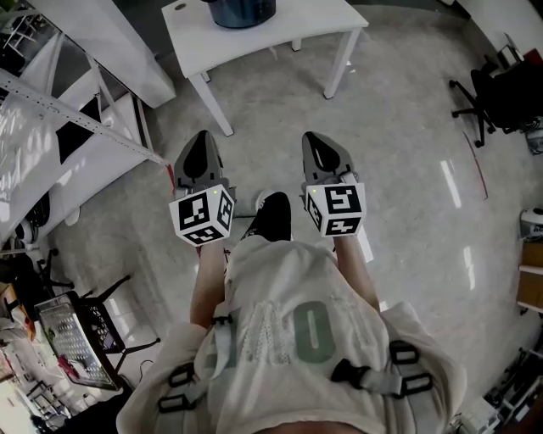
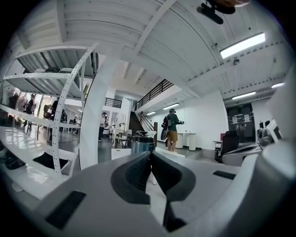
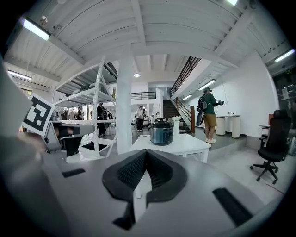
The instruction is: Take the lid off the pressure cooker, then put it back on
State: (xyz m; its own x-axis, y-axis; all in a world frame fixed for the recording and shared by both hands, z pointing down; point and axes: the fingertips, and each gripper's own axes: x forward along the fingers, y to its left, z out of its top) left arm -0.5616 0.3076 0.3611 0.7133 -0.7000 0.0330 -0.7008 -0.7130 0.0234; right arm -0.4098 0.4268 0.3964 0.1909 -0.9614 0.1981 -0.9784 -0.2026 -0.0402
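Holding left gripper [image 1: 201,137] and right gripper [image 1: 315,138] shut, empty, far from the pressure cooker [image 3: 161,133]. Likely needing a firm grab on top of its heavy, hard lid [image 3: 161,122].

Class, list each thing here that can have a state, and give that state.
Pressure cooker: upright on the white table, lid on.
Left gripper: fingers shut, empty.
Right gripper: fingers shut, empty.
Office chair: upright, unoccupied.

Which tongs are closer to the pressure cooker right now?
Left, slightly: left tongs point almost straight at the pressure cooker; right tongs are offset further to its right. Both are shut, well short of the table.
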